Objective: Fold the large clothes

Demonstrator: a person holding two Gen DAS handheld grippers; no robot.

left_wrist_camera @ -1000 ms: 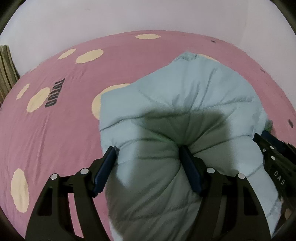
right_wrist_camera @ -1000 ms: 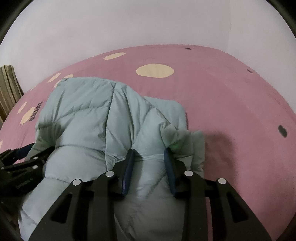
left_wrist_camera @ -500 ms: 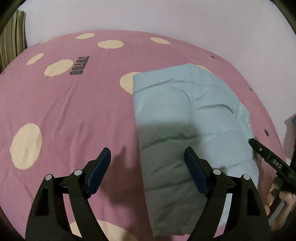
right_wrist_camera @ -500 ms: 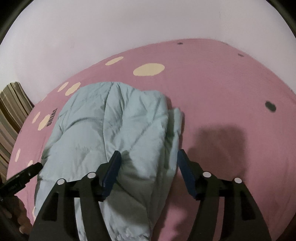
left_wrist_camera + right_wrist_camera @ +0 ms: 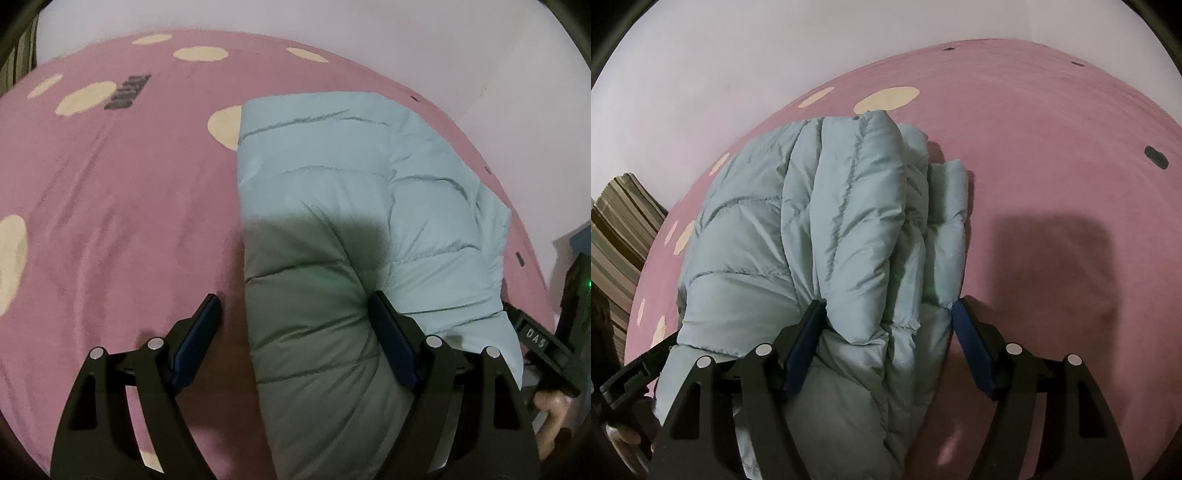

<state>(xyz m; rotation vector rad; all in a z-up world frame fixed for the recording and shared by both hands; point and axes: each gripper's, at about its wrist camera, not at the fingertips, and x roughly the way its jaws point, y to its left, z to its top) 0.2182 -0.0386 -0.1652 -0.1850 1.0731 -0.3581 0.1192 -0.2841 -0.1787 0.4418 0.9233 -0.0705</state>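
Note:
A pale blue quilted puffer jacket (image 5: 354, 192) lies folded into a long bundle on the pink bed cover (image 5: 110, 206). My left gripper (image 5: 291, 317) is open, with the jacket's near left edge between its wide-apart jaws. The jacket (image 5: 820, 229) also shows in the right wrist view. My right gripper (image 5: 888, 325) is open, its jaws standing either side of the jacket's near right folds without pinching them. The right gripper's body shows at the left wrist view's right edge (image 5: 535, 339).
The bed cover has cream spots (image 5: 86, 98) and a dark printed word (image 5: 127, 92). A pale wall (image 5: 738, 55) runs behind the bed. A striped fabric (image 5: 620, 229) stands at the left.
Both grippers let go of the jacket and opened, and it dropped flat on the bed. They have since moved back in so the near edge sits between the open jaws.

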